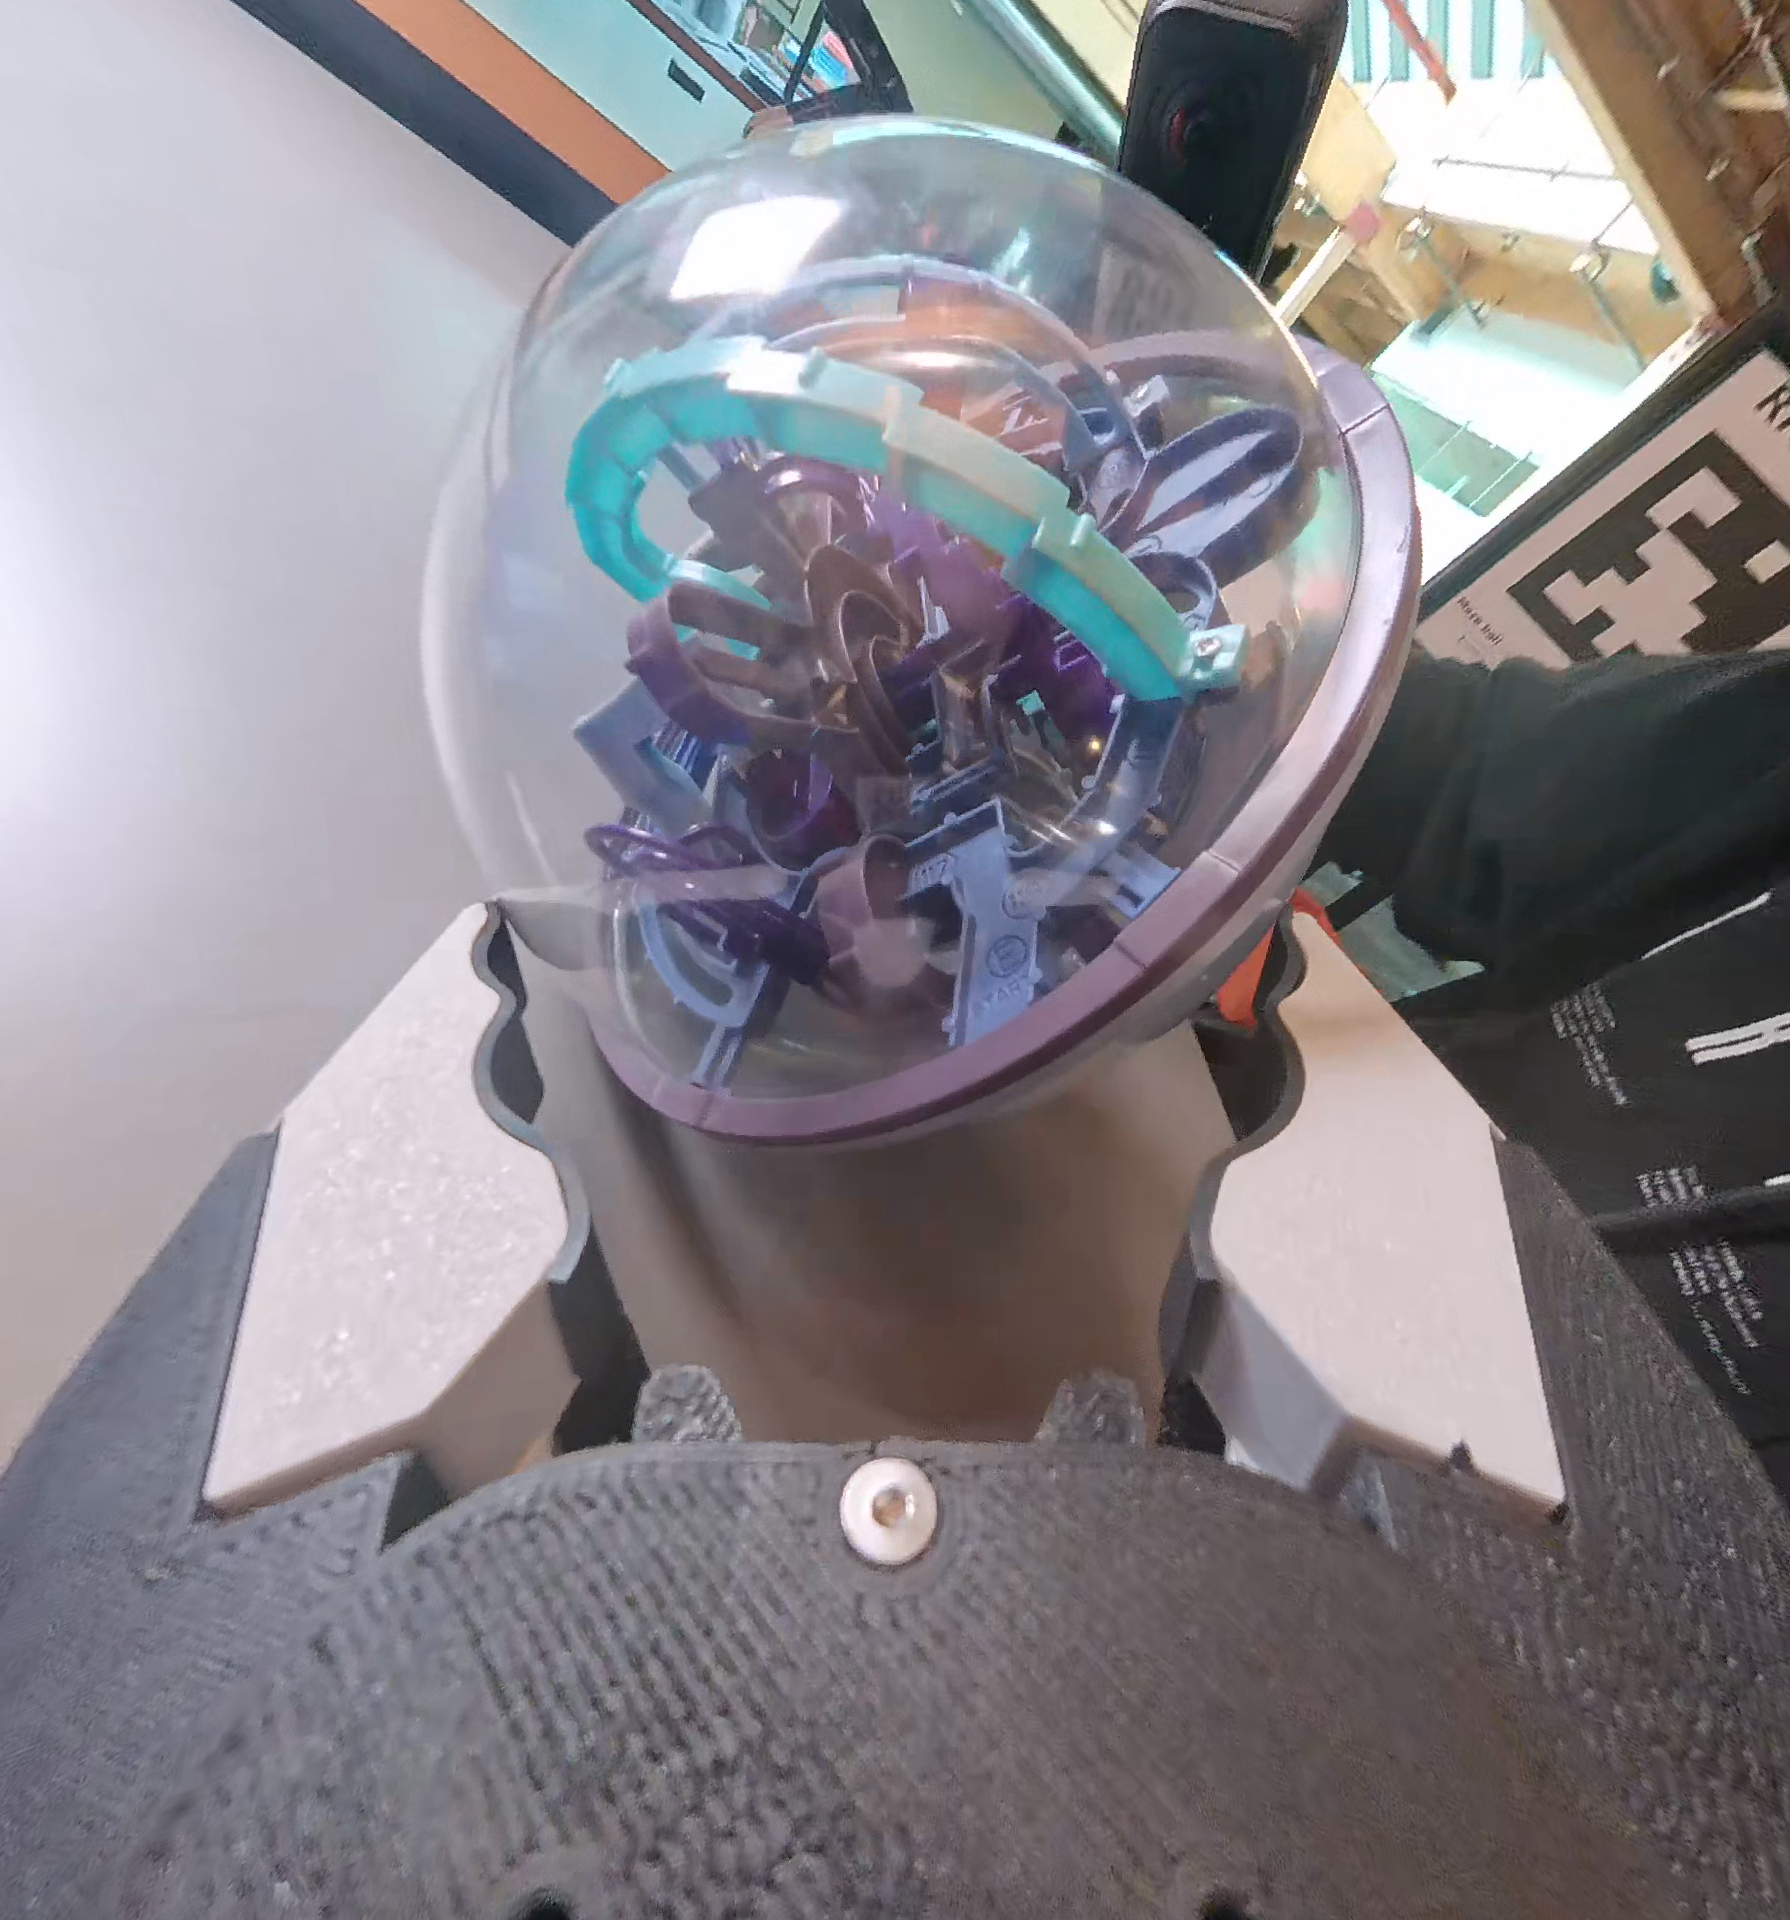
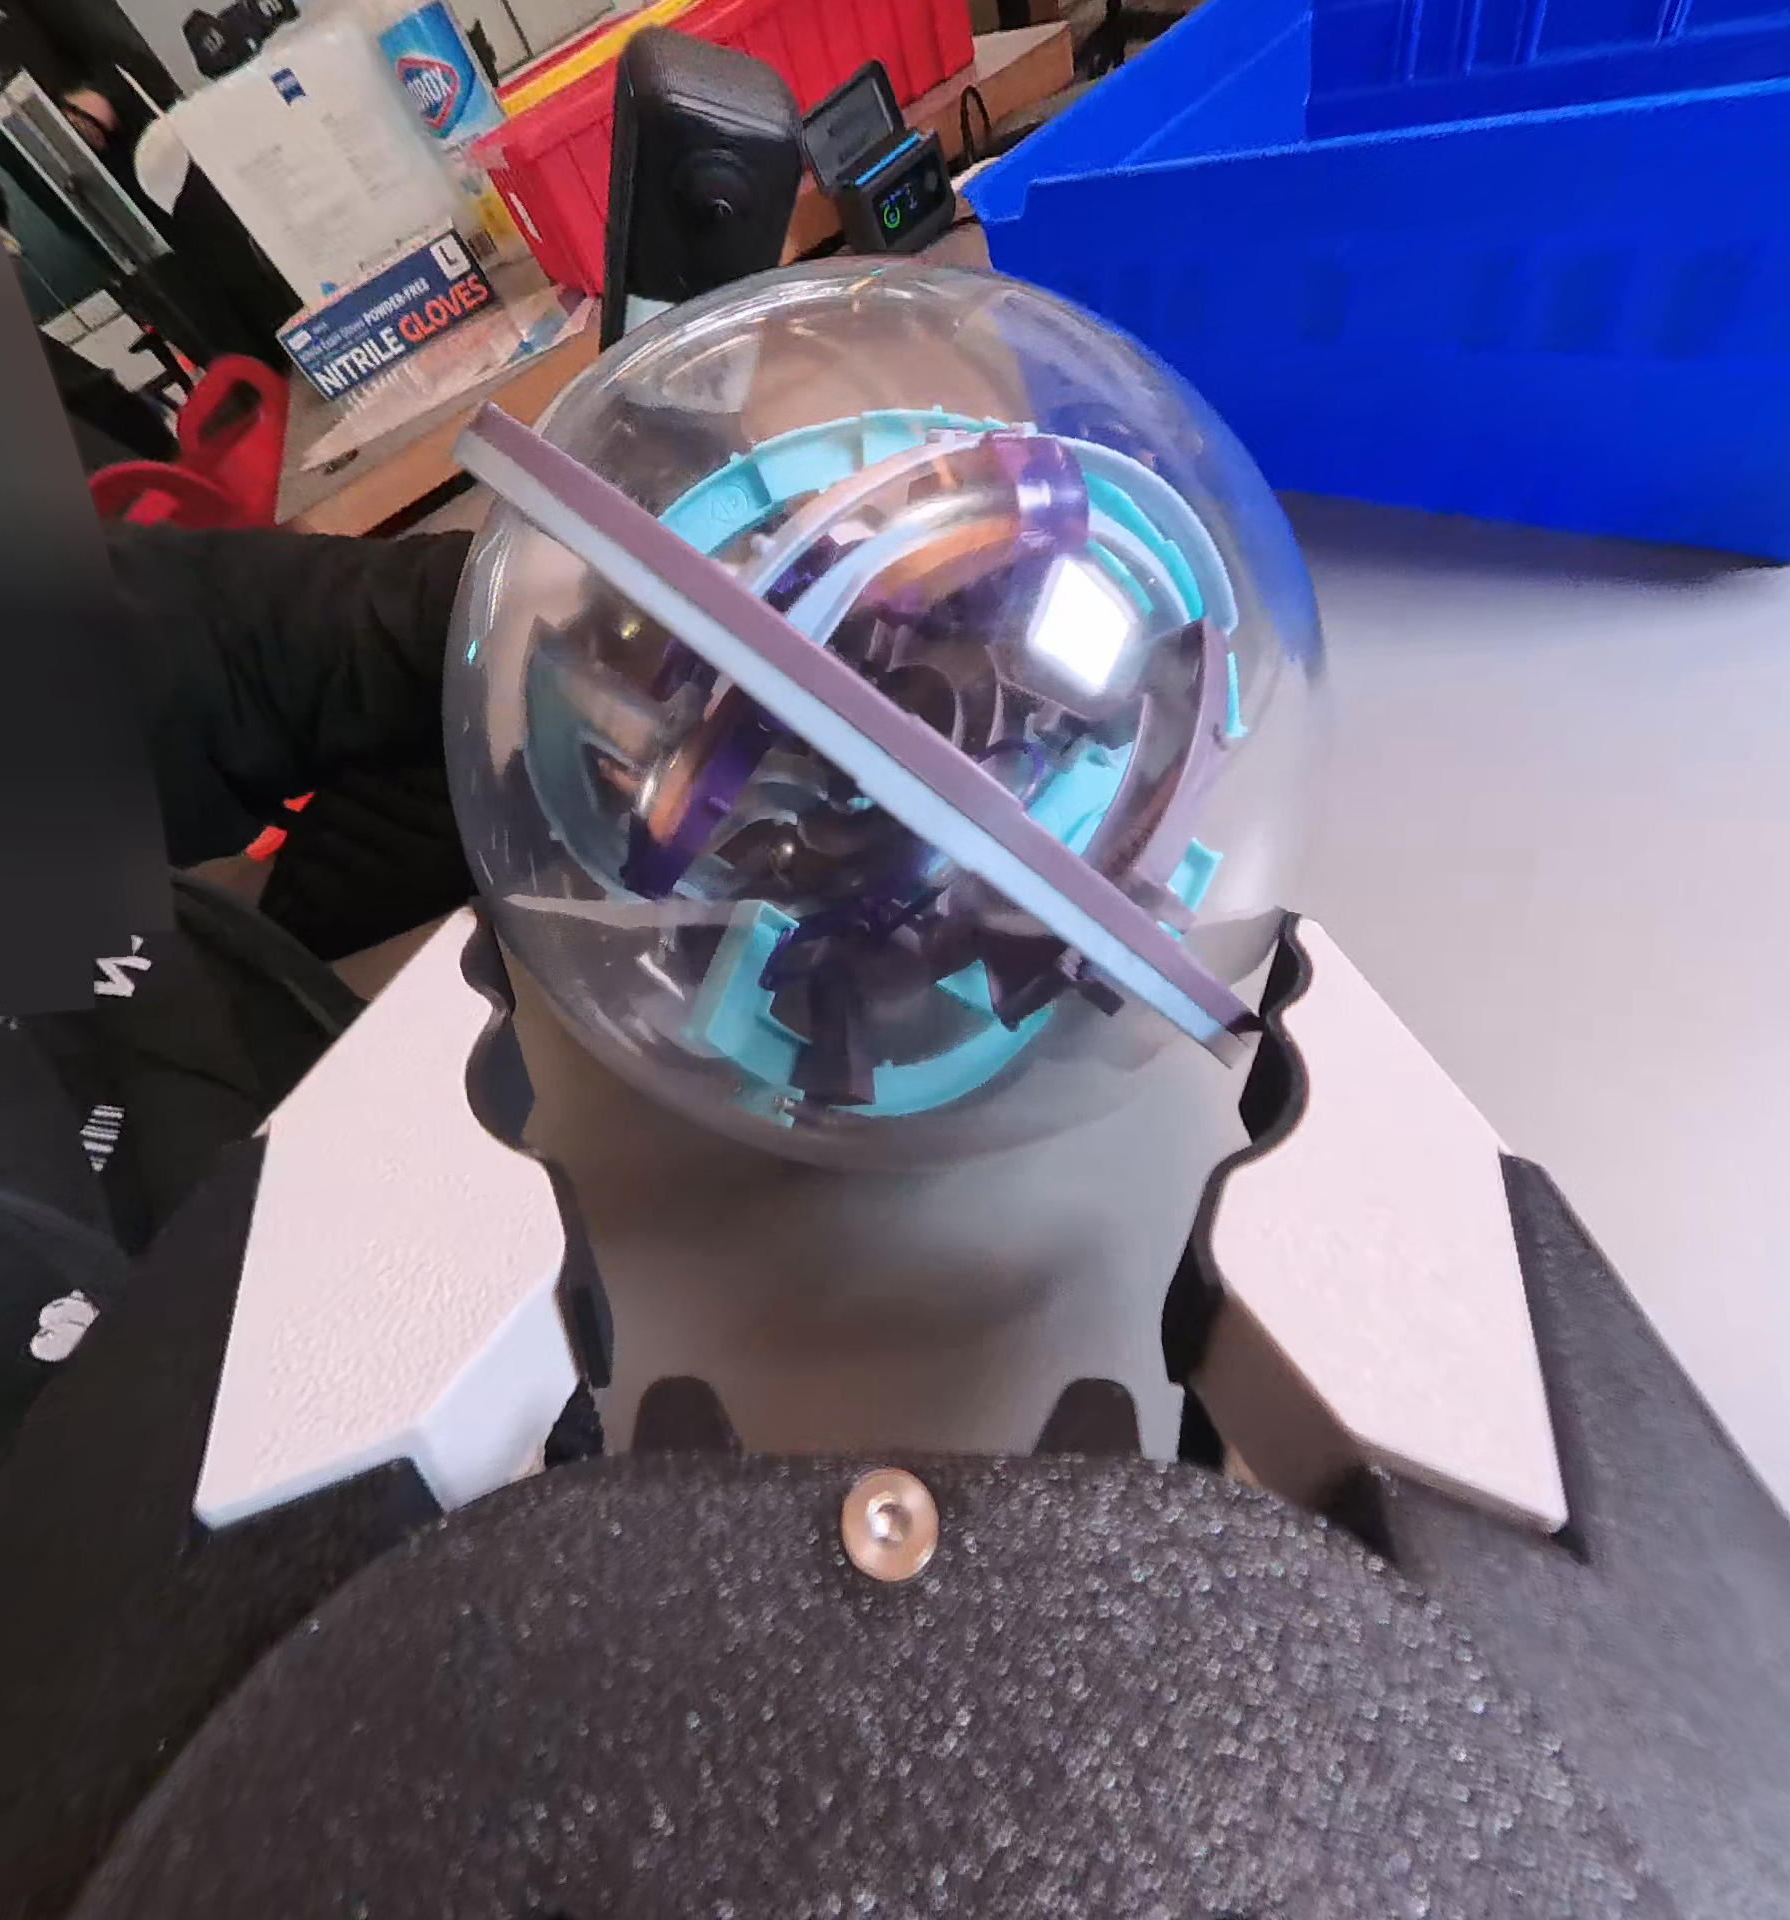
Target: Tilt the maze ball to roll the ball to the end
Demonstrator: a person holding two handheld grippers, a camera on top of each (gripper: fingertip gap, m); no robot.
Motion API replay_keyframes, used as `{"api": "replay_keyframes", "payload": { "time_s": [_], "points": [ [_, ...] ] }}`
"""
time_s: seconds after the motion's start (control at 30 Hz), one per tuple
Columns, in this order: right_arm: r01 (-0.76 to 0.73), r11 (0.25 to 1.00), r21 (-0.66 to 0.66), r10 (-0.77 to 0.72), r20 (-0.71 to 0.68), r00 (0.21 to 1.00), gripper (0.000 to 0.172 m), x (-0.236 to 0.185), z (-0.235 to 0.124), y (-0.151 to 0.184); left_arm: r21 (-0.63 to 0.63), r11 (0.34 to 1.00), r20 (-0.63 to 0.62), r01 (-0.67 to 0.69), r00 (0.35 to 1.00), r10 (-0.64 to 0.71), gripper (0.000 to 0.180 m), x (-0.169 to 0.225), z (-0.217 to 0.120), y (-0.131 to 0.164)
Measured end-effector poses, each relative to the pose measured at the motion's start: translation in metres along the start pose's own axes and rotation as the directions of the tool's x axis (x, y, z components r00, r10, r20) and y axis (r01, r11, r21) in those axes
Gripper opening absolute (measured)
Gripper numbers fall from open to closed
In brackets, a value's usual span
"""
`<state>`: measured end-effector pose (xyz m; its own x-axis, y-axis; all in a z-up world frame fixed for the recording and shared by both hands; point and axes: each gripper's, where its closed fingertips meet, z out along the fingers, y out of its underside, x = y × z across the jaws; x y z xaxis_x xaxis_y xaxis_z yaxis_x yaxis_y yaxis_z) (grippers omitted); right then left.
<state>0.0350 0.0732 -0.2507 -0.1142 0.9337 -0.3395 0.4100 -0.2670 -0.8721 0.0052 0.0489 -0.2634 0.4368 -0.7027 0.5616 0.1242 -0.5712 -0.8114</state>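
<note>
Maze ball [image 2: 870, 707] held between both grippers, clear of the pale tabletop [image 2: 1545, 831]. Left gripper [image 1: 886, 935] clamped on its lower shell, fingertips wide apart against the curve; right gripper [image 2: 875, 935] likewise, pads against the clear dome. Purple equator band [image 2: 818, 717] runs diagonally, upper left to lower right, in the right wrist view. Printing on the glove box [image 2: 392, 312] and the marker board [image 1: 1701, 540] legible. Small ball inside not made out among the tracks
</note>
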Motion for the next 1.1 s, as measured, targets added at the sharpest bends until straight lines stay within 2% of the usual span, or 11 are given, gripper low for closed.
{"api": "replay_keyframes", "payload": {
  "time_s": [0.23,0.3,0.4,0.5,0.63,0.73,0.97,1.1],
  "points": [
    [-0.032,0.986,-0.164,0.036,0.020,0.999,0.139,-0.003,0.000,-0.005,-0.010,0.996,-0.034,0.091,0.995,-0.091,0.138,0.004,-0.001,0.005],
    [-0.012,0.978,-0.206,0.018,0.029,0.999,0.139,-0.004,0.000,-0.004,-0.025,0.998,-0.022,0.063,0.998,-0.064,0.138,0.005,-0.001,0.007],
    [0.040,0.970,-0.241,-0.025,0.063,0.998,0.138,-0.005,-0.001,-0.002,-0.044,0.998,0.024,-0.053,0.998,0.054,0.141,0.004,-0.002,0.009],
    [0.098,0.959,-0.268,-0.073,0.101,0.992,0.137,-0.006,-0.001,0.001,-0.003,0.987,0.044,-0.163,0.986,0.163,0.146,0.008,-0.006,0.000],
    [0.158,0.940,-0.303,-0.117,0.151,0.982,0.136,-0.006,-0.002,0.002,0.063,0.972,0.027,-0.224,0.974,0.223,0.146,0.014,-0.012,-0.012],
    [0.192,0.918,-0.346,-0.133,0.186,0.974,0.135,-0.005,-0.003,0.002,0.071,0.969,0.030,-0.237,0.971,0.235,0.148,0.016,-0.012,-0.013],
    [0.245,0.865,-0.438,-0.124,0.286,0.950,0.134,-0.004,-0.008,0.003,0.042,0.978,-0.002,-0.203,0.979,0.204,0.136,0.015,-0.018,-0.008],
    [0.264,0.840,-0.475,-0.112,0.324,0.939,0.132,-0.002,-0.009,0.001,0.040,0.983,-0.009,-0.180,0.984,0.180,0.135,0.013,-0.018,-0.006]
  ]
}}
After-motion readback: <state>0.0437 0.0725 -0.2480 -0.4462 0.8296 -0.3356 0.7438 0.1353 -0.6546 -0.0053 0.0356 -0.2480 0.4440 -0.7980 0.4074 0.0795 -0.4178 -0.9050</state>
